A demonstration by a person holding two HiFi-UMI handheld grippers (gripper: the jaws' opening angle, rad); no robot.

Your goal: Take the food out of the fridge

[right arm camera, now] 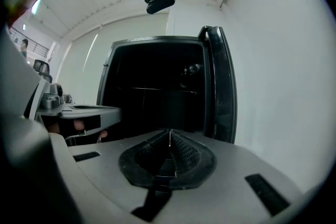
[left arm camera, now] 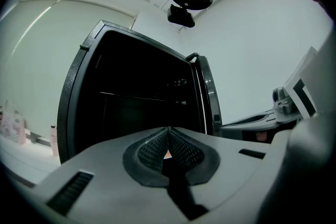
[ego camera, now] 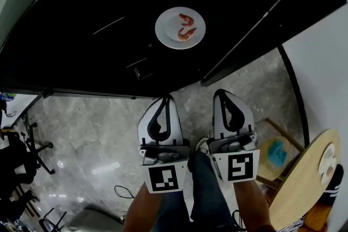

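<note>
The grey left gripper [ego camera: 165,100] had its jaws shut tight, with nothing between them; the grey right gripper [ego camera: 222,94] was the same; a round white plate [ego camera: 166,30] with two pink shrimps [ego camera: 186,34] sat far inside the open black fridge [ego camera: 76,35]; both grippers hung side by side near the person, pointing at the fridge.

left tool [ego camera: 165,100]: jaws together, nothing between them, pointing far | right tool [ego camera: 223,94]: jaws together, nothing between them, just right of left tool, parallel | forearms [ego camera: 142,210]: bare, at near edge
</note>
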